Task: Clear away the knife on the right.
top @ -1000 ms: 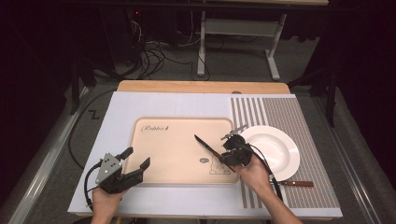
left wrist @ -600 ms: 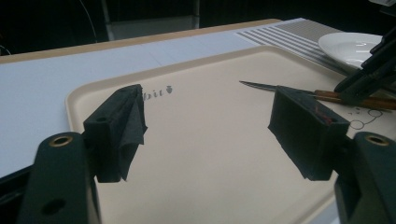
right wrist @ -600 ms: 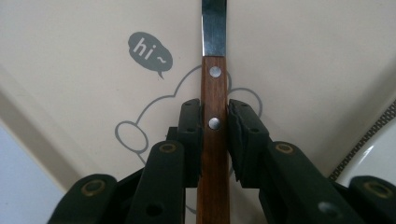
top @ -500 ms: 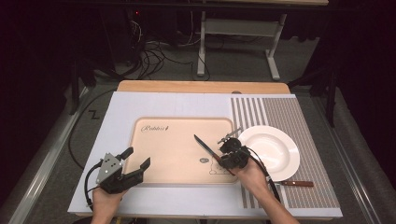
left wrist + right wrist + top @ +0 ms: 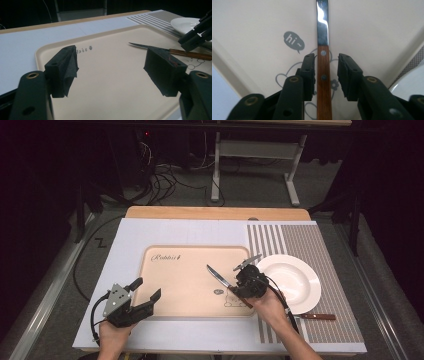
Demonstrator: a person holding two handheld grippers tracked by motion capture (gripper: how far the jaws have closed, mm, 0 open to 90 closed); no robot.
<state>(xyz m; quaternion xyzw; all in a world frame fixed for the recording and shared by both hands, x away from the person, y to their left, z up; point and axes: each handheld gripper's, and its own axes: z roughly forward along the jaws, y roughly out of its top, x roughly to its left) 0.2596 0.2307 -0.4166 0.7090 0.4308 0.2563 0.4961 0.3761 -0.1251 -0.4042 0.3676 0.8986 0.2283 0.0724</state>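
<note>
Low in the right gripper view, the right gripper [image 5: 325, 75], fingers just opening, straddles the knife [image 5: 323, 72] lying on the tray [image 5: 367, 32], while the left gripper [image 5: 135, 302] gapes wide and empty.

Knife on the tray, plate to its right, a gripper at each near corner.

The tray [image 5: 190, 270] is laid at the middle of the desk [image 5: 150, 230], on a mat [image 5: 130, 235]. The knife [image 5: 220, 277] is laid in the tray's right part, blade toward the far left, handle between the jaws of the right gripper [image 5: 239, 291], a gap being seen on one side in the right gripper view. The plate [image 5: 295, 280] is set just right of the tray on a striped mat [image 5: 320, 245]. A second handle [image 5: 317, 316] is seen beside the plate's near rim. The left gripper [image 5: 146, 292] is held over the tray's near left corner.
</note>
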